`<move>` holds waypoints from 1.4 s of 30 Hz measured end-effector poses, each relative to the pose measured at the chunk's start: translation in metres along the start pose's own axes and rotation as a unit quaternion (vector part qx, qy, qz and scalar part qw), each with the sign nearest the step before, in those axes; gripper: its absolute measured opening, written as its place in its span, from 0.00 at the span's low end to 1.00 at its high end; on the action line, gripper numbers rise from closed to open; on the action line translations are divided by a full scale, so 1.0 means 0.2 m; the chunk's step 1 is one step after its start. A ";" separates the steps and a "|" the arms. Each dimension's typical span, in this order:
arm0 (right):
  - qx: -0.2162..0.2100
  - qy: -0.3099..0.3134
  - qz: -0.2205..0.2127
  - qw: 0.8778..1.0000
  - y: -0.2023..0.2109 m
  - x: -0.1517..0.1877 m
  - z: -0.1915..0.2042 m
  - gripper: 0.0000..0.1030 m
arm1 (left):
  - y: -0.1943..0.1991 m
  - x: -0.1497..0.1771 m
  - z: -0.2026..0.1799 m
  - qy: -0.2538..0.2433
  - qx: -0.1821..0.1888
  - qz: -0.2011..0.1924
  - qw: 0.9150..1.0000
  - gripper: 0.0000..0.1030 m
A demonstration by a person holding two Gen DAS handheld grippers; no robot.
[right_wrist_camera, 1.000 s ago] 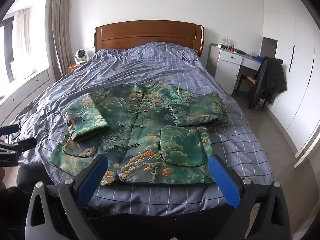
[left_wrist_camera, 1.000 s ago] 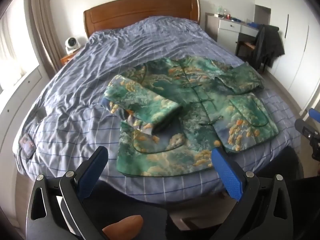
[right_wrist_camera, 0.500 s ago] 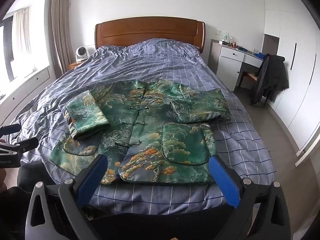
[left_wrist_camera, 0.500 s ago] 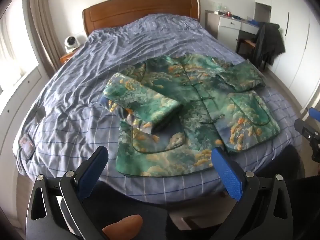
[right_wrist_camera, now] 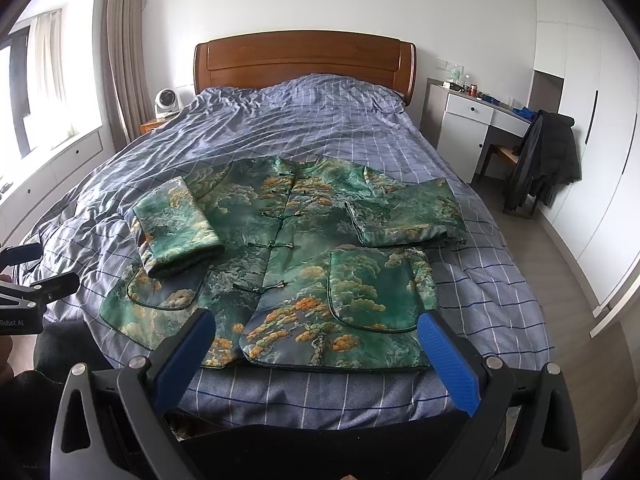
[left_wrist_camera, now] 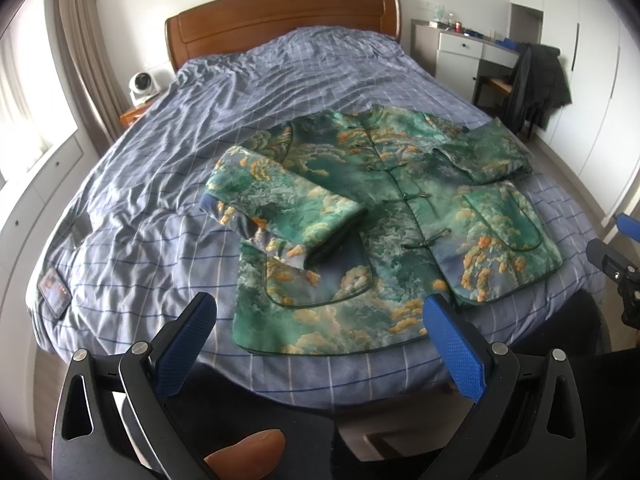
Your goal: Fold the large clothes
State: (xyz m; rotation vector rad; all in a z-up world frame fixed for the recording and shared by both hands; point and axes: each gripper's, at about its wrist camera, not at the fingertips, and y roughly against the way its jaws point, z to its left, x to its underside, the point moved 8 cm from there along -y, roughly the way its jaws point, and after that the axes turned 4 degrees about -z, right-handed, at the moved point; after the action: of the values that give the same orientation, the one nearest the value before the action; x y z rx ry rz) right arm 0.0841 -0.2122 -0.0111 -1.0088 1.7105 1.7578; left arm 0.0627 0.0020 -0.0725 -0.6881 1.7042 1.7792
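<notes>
A green jacket (left_wrist_camera: 384,216) (right_wrist_camera: 296,256) with an orange and grey cloud pattern lies front up on the blue checked bed cover (left_wrist_camera: 168,216) (right_wrist_camera: 304,128), near the foot of the bed. Both sleeves are folded in over the body: one sleeve (left_wrist_camera: 280,204) (right_wrist_camera: 176,224) on the left, the other sleeve (left_wrist_camera: 492,152) (right_wrist_camera: 408,216) on the right. My left gripper (left_wrist_camera: 320,316) is open and empty, hovering short of the hem. My right gripper (right_wrist_camera: 316,332) is also open and empty, just over the hem at the bed's foot edge.
A wooden headboard (right_wrist_camera: 304,60) stands at the far end. A white fan (right_wrist_camera: 166,104) sits on the left nightstand. A white desk (right_wrist_camera: 472,128) and a chair with a dark coat (right_wrist_camera: 548,156) stand right. A phone (left_wrist_camera: 54,288) lies on the bed's left edge.
Both views have tilted up slightly and the jacket sits a little lower and closer in frame. The jacket itself has not moved; both grippers stay open.
</notes>
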 end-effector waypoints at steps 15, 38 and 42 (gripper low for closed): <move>-0.003 0.002 0.001 1.000 0.01 -0.02 0.01 1.00 | -0.02 0.00 0.00 0.000 0.000 0.002 1.000 1.00; -0.007 0.003 0.003 1.000 0.02 0.00 0.03 1.00 | -0.03 0.01 -0.01 -0.001 -0.001 0.002 1.000 1.00; -0.007 0.002 0.004 1.000 0.01 0.00 0.03 1.00 | -0.04 0.01 -0.01 -0.001 -0.001 0.002 1.000 1.00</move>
State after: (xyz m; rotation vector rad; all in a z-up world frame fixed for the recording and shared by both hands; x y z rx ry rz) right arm 0.0816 -0.2074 -0.0091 -1.0148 1.7093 1.7761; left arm 0.0663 0.0005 -0.0790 -0.6835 1.7038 1.7851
